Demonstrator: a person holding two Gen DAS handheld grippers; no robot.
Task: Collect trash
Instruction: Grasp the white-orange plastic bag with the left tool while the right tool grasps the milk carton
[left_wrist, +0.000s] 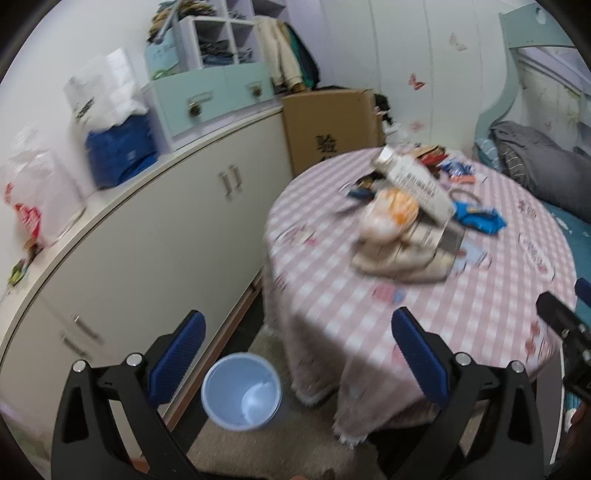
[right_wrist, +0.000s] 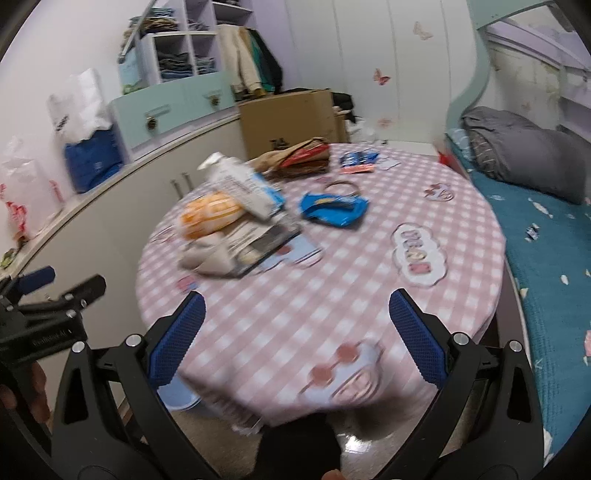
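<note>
A round table (left_wrist: 369, 295) (right_wrist: 332, 258) with a pink checked cloth carries trash: a white bottle (left_wrist: 413, 181) (right_wrist: 240, 181) lying on its side, an orange-and-white bag (left_wrist: 395, 210) (right_wrist: 210, 214), a blue wrapper (left_wrist: 480, 218) (right_wrist: 332, 208), small wrappers (right_wrist: 358, 160) and flat packs. A light blue bin (left_wrist: 242, 391) (right_wrist: 181, 397) stands on the floor left of the table. My left gripper (left_wrist: 295, 354) is open and empty above the bin and table edge. My right gripper (right_wrist: 295, 332) is open and empty over the table's near edge.
A long white cabinet (left_wrist: 166, 229) runs along the left wall with bags (left_wrist: 118, 147) and drawers on top. A cardboard box (left_wrist: 328, 122) stands behind the table. A bed (right_wrist: 546, 258) with a blue cover lies to the right.
</note>
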